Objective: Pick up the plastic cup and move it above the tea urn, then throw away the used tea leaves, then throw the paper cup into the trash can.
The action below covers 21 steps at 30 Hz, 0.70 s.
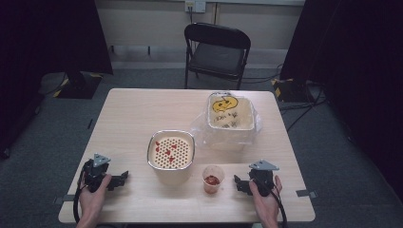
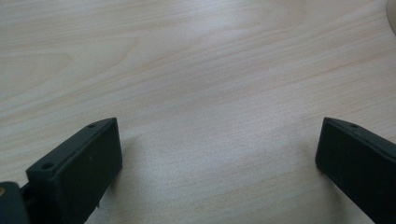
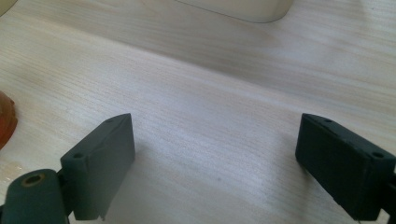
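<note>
**Grippers at rest, jaws wide, either side of cup and strainer pot**

Small clear cup [image 1: 212, 178] with red contents: near table edge, at about 6 o'clock from table centre. Just at its 10 o'clock, nearly touching: cream pot [image 1: 171, 151] with metal rim and perforated insert, red pieces scattered on the insert. At 1 o'clock from the cup, well apart: second cream pot [image 1: 230, 113] set in clear plastic wrap [image 1: 203, 128], yellow scraps inside (dark specks too; kind not discernible).

Right gripper [image 1: 243, 184]: at 3 o'clock of the cup, near it, resting on the table [image 1: 133, 114], held by right hand [image 1: 266, 194]. Jaws spread wide, nothing between them but bare wood.

Left gripper [image 1: 119, 180]: at 9 o'clock of the strainer pot, held by left hand [image 1: 92, 192]. Jaws likewise wide apart over bare tabletop.

Beyond the table at 12 o'clock: black folding chair [image 1: 217, 50] on grey floor.
</note>
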{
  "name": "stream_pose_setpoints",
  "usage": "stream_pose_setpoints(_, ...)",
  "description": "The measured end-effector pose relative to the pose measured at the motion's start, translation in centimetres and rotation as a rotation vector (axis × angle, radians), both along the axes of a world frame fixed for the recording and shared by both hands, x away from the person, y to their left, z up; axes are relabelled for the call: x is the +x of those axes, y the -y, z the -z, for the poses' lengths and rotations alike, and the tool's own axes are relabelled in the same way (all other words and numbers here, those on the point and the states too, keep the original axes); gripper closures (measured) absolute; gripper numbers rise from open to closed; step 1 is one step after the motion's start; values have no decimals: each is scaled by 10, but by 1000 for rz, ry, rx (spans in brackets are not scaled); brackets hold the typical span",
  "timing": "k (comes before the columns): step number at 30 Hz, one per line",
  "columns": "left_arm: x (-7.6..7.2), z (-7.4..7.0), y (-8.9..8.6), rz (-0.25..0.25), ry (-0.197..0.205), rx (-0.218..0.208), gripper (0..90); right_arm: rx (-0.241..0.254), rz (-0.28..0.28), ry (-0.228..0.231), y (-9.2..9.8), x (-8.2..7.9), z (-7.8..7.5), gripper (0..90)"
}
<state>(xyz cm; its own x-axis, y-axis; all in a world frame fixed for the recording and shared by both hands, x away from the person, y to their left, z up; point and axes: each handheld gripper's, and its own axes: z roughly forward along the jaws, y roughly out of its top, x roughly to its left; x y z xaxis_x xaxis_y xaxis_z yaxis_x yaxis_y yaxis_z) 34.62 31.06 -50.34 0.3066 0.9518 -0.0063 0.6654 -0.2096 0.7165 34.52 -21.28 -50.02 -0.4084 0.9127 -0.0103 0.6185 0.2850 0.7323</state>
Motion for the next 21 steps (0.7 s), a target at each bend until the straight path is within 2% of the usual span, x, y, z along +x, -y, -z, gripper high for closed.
stream_pose_setpoints(7,0,0,0,0,0,0,0,0,1,2,0,0,0,116)
stream_pose_setpoints(8,0,0,0,0,0,0,0,11,-18,2,0,-1,0,128)
stream_pose_setpoints(11,0,0,0,0,0,0,0,32,-8,1,1,-4,0,132)
stream_pose_setpoints(12,0,0,0,0,0,0,0,49,-19,-3,1,-5,-1,133)
stream_pose_setpoints(13,0,0,0,0,0,0,0,76,-58,-25,2,-8,-3,138)
stream_pose_setpoints(17,0,0,0,0,0,0,0,71,-88,-29,-1,-13,-7,145)
stream_pose_setpoints(18,0,0,0,0,0,0,0,70,-118,-33,-5,-18,-10,148)
stream_pose_setpoints(19,0,0,0,0,0,0,0,70,-118,-33,-5,-18,-10,148)
stream_pose_setpoints(20,0,0,0,0,0,0,0,72,-154,-46,-9,-24,-13,148)
stream_pose_setpoints(21,0,0,0,0,0,0,0,72,-154,-46,-9,-24,-13,148)
